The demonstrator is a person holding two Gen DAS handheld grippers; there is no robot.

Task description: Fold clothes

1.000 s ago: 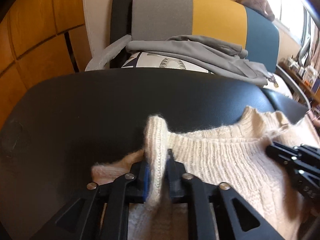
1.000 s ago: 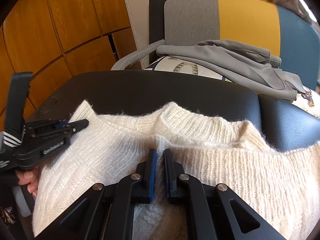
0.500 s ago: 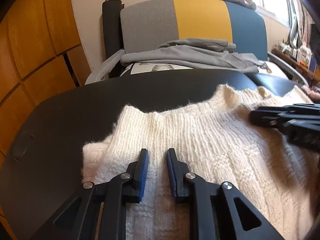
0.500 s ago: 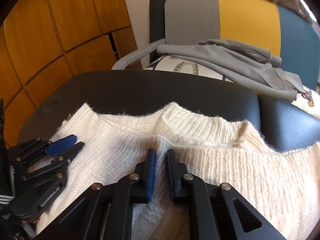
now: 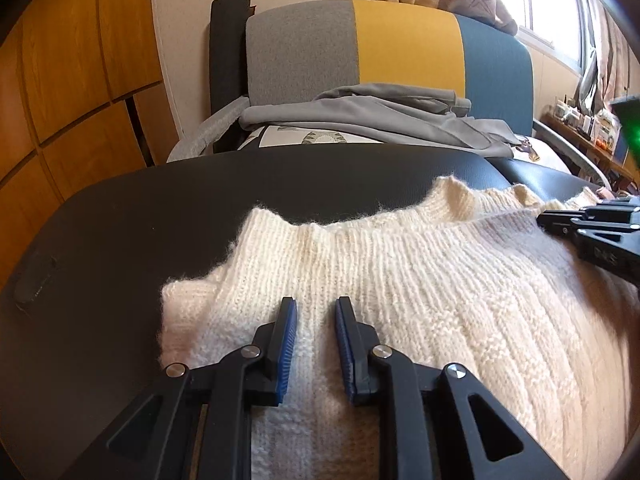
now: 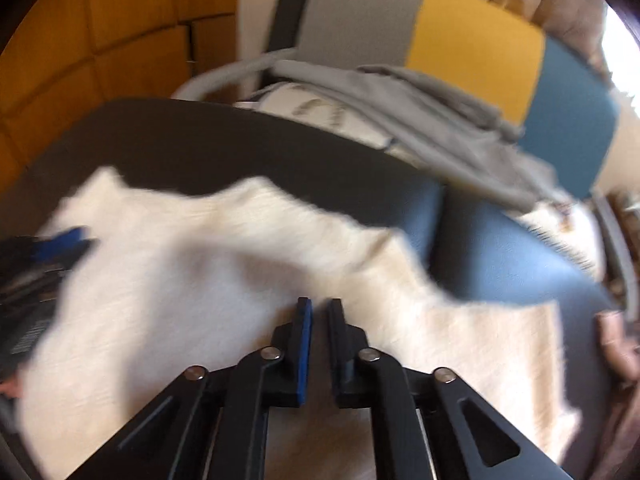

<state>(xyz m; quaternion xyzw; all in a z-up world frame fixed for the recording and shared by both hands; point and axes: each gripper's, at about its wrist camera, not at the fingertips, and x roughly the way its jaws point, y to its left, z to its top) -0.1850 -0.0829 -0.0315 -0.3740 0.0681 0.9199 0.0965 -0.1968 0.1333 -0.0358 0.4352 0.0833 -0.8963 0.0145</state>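
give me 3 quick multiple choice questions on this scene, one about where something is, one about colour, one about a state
1. Where does the grey garment lie?
A. on the chair seat behind the black surface
B. on top of the cream sweater
C. on the floor

2. What colours are the panels of the chair back, from left to right in the left wrist view?
A. red, white, black
B. grey, yellow, blue
C. green, grey, orange

3. What state is the left hand-held gripper in?
A. shut on the sweater's collar
B. open, over the sweater
C. shut on the grey garment

Answers:
1. A, the garment is draped over the seat beyond the black surface.
2. B, three panels run grey, yellow, blue.
3. B, there is a clear gap between the blue pads, with the cream sweater showing flat between them.
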